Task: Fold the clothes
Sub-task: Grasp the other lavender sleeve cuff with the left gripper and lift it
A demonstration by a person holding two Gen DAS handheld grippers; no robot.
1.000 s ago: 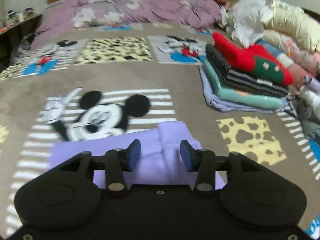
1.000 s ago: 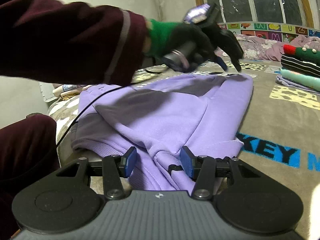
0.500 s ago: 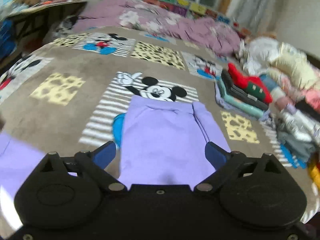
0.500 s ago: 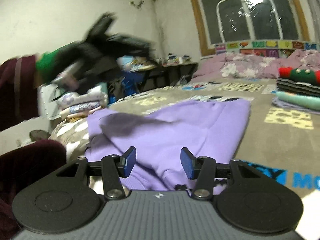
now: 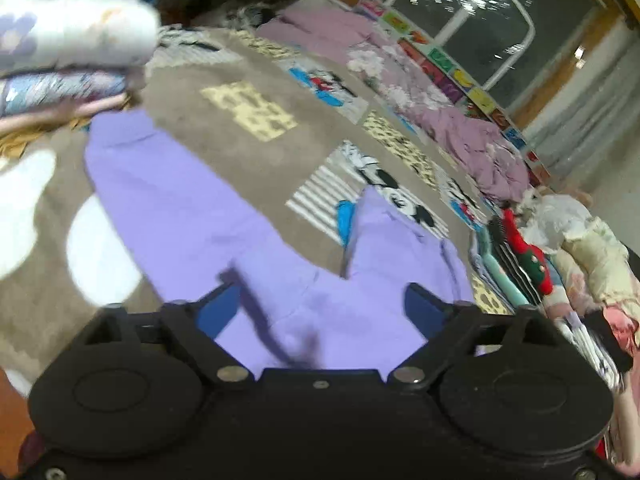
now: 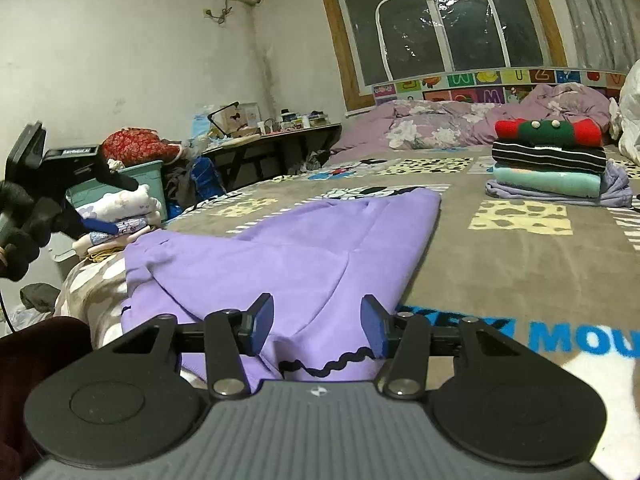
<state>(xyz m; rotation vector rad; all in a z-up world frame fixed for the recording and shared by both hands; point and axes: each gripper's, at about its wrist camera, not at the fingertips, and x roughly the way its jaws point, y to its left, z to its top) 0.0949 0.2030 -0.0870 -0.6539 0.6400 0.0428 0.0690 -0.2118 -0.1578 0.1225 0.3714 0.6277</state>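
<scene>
1. Compared with a second ago, we see the left hand-held gripper (image 5: 320, 306) swung away from the far end of the purple sweatshirt (image 5: 256, 240) to the left side of the bed; in the right wrist view it now sits at the left edge of the frame (image 6: 106, 204). Its jaws have just been closing a little after spreading, and they stand wide apart with nothing pinched.
2. The right hand-held gripper (image 6: 318, 326) has barely shifted; its jaws are half open above the sweatshirt's hem (image 6: 320, 364), and we cannot tell whether they touch the cloth.
3. The sweatshirt lies part-folded on the brown cartoon-print bedspread (image 6: 500, 264), one sleeve (image 5: 160, 184) stretched toward the upper left.
4. A stack of folded clothes (image 6: 550, 160) sits at the right, well apart, with bare bedspread between.
5. A purple quilt (image 6: 460, 124) lies under the window (image 6: 440, 20); a cluttered table (image 6: 272, 140) stands at the left.
</scene>
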